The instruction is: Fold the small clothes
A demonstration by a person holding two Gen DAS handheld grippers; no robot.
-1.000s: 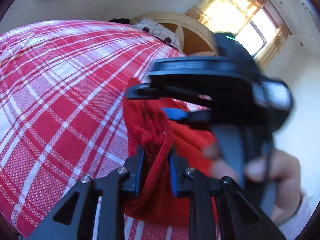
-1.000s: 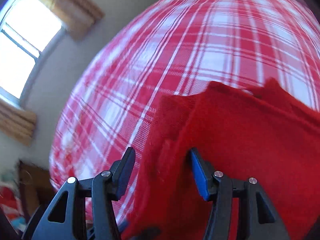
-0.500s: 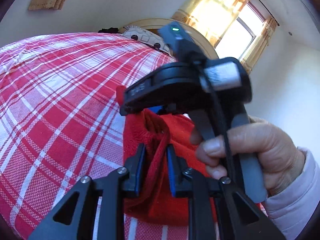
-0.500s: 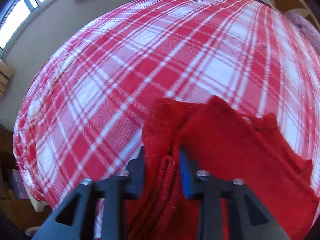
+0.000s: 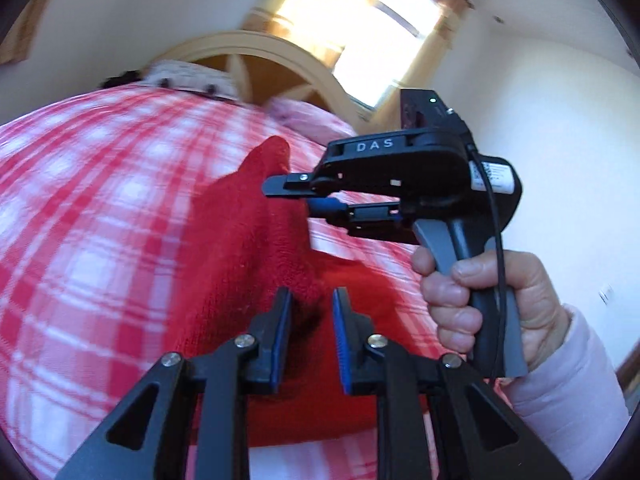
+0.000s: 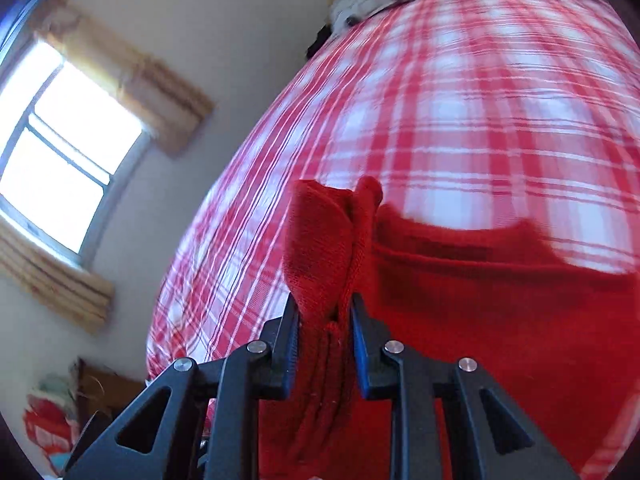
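Red knit garment [image 6: 480, 320]: on plaid bed [image 6: 460, 100], one bunched edge pinched in right tool [image 6: 323, 316]. Left tool [image 5: 310, 312]: fingers parted, cloth between but ungripped. Advice: carry edge across evenly, keeping layers aligned.

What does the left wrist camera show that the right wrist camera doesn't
Only the left wrist view shows the right gripper from outside, the person's right hand on its handle, and the arched wooden headboard. Only the right wrist view shows the knit bunched between the right gripper's pads, plus clutter on the floor. Both show the red knit garment, the red plaid bedspread and a curtained window.
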